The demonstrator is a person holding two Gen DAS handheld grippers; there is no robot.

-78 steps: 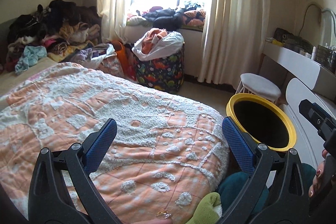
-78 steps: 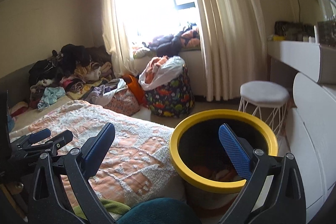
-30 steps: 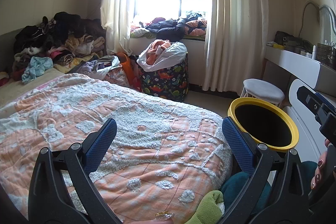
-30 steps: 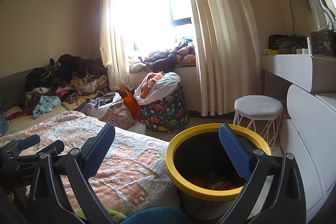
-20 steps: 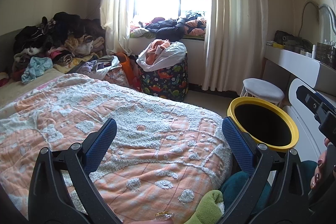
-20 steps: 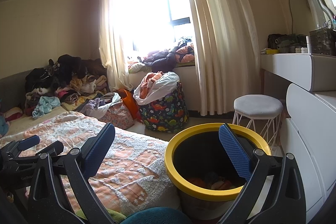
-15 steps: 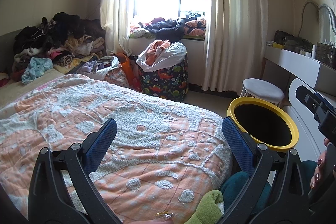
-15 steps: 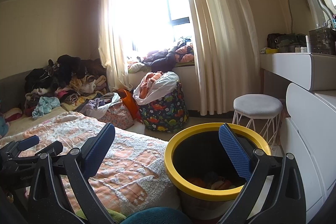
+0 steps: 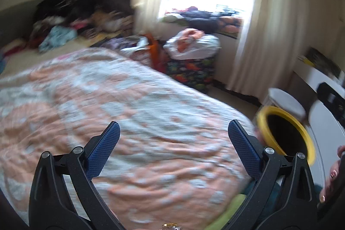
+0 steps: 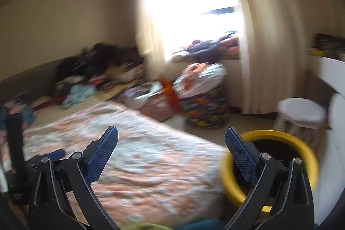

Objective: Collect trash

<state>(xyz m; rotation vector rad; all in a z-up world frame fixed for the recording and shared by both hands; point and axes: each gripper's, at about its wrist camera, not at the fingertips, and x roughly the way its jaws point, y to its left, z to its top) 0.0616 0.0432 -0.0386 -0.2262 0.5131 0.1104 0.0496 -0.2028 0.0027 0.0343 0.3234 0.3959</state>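
Blue-padded left gripper and right gripper gape empty.

Two grippers, left gripper and right gripper, each with two blue-padded fingers spread wide. One yellow-rimmed bin, one white stool, one quilted bed. One dinosaur-print basket, one window, two curtains.
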